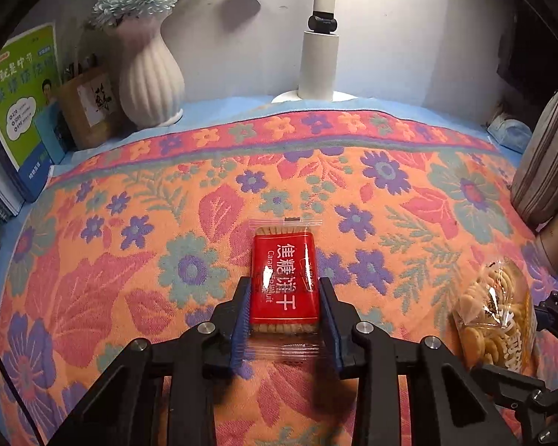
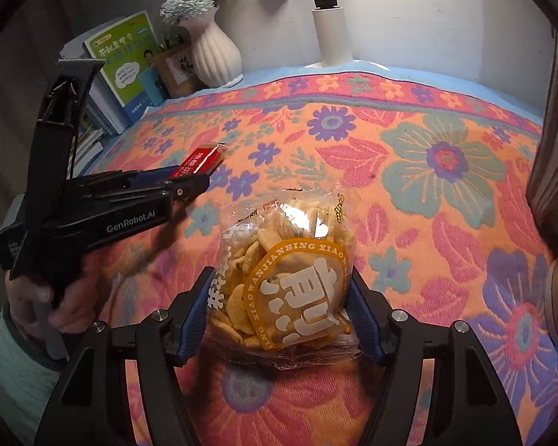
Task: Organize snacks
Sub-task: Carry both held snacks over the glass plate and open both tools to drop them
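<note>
Left tongs point(image 1: 284, 306) are clamping the red biscuit pack point(image 1: 284, 278) and right tongs point(image 2: 279, 312), at 3 o'clock, the cracker bag point(image 2: 284, 282), which is risking crushed contents or slipping film.

A floral towel point(image 1: 137, 245) is covering the table. A white vase point(image 1: 150, 85) of flowers, books point(image 1: 22, 96) and a lamp point(image 1: 321, 63) are standing along the wall.

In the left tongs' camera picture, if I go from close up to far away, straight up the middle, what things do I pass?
Left tongs → red biscuit packet, between their tips → flowery towel → blue cloth → white lamp at the wall.
</note>
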The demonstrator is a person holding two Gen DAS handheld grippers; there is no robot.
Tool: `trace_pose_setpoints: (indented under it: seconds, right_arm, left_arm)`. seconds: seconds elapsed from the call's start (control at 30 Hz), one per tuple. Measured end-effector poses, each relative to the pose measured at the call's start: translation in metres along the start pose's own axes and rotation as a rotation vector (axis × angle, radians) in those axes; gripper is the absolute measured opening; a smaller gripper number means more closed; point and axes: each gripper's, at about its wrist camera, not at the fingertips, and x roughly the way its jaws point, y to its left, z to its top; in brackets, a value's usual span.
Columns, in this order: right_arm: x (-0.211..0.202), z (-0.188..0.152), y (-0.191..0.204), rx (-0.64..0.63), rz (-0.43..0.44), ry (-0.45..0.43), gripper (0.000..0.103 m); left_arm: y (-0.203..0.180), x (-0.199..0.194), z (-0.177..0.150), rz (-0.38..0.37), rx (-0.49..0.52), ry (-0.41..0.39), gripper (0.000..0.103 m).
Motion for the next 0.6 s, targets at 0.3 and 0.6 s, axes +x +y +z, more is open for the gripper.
trace_pose_setpoints:
  seconds: [0.3, 0.6]
  right_arm:
    - [-0.044, -0.05, 0.001, 0.042, 0.035, -0.014, 0.064]
    - [-0.092, -0.085, -0.02, 0.112, 0.072, -0.068, 0.063]
  left_arm:
    - [-0.042, -0.058, -0.043, -0.138, -0.006, -0.064, 0.033]
    - [-0.11, -0.115, -0.051, -0.208, 0.081, -0.162, 0.033]
